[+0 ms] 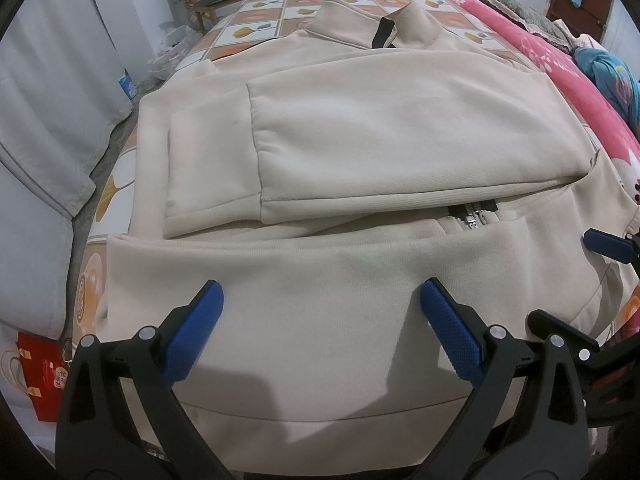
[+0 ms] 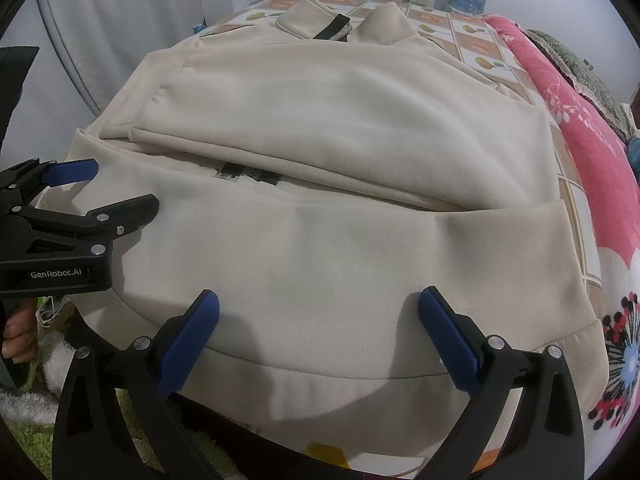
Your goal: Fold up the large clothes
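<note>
the beige zip jacket [image 1: 320, 160] lies flat on the bed, filling the middle of both frames, collar [image 1: 372, 24] toward the top edge and hem [image 1: 320, 420] along the bottom. both sleeves look folded across the chest, the upper one [image 1: 400, 132] lying over a lower one whose cuff [image 1: 208, 168] shows at centre left. a short run of zipper [image 1: 472, 214] peeks out below them.

my left gripper [image 1: 320, 304] is spread wide over the hem band, holding nothing; my right gripper [image 2: 318, 308] is the same, wide apart above the hem, empty.

i judge the next move is lifting the hem toward the collar. the risk: if i pinch only the top layer, the back panel stays down and the fold goes crooked. lifting unevenly could also slide the stacked sleeves out of place, since nothing pins them.

the fabric looks like thick, soft fleece-knit, matte, with a stitched band at the hem and rounded, puffy fold edges. beneath is a checked bedsheet [image 1: 256, 12] with orange squares; a pink floral quilt [image 2: 580, 128] runs down the right side.
</note>
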Demonstrator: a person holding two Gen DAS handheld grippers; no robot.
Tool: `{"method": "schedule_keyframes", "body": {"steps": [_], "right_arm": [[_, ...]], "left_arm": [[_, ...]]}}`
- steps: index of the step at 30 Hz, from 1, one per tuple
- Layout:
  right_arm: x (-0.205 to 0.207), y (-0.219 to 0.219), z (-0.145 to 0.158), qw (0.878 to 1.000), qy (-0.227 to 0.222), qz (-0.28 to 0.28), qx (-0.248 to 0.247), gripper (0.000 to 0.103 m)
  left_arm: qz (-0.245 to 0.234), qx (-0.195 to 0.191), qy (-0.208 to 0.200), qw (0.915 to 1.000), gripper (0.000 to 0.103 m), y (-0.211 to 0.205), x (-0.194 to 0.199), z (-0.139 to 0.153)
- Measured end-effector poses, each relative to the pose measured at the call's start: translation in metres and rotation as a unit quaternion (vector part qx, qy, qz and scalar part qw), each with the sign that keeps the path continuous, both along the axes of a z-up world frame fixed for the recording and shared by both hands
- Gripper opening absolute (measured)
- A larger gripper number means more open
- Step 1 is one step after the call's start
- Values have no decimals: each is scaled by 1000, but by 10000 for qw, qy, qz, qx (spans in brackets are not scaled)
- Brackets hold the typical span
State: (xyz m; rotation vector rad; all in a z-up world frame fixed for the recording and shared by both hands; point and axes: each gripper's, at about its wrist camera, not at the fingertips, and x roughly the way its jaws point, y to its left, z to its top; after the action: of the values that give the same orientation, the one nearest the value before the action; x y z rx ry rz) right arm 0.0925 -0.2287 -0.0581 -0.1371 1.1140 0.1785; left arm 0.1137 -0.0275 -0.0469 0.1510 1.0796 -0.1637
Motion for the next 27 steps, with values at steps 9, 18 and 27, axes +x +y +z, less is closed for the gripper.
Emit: {"method": "schedule_keyframes", "body": {"steps": [9, 18, 27], "right_arm": [[-1, 0, 0, 10000, -25, -20, -21, 97], [0, -1, 0, 10000, -16, -39, 20, 97], [19, -15, 45, 9986, -167, -126, 484, 97]], "left_arm": [[8, -4, -3, 10000, 96, 0, 0, 0], [11, -20, -8, 10000, 96, 2, 0, 0], [-274, -670, -260, 9970, 96, 17, 4, 24]]}}
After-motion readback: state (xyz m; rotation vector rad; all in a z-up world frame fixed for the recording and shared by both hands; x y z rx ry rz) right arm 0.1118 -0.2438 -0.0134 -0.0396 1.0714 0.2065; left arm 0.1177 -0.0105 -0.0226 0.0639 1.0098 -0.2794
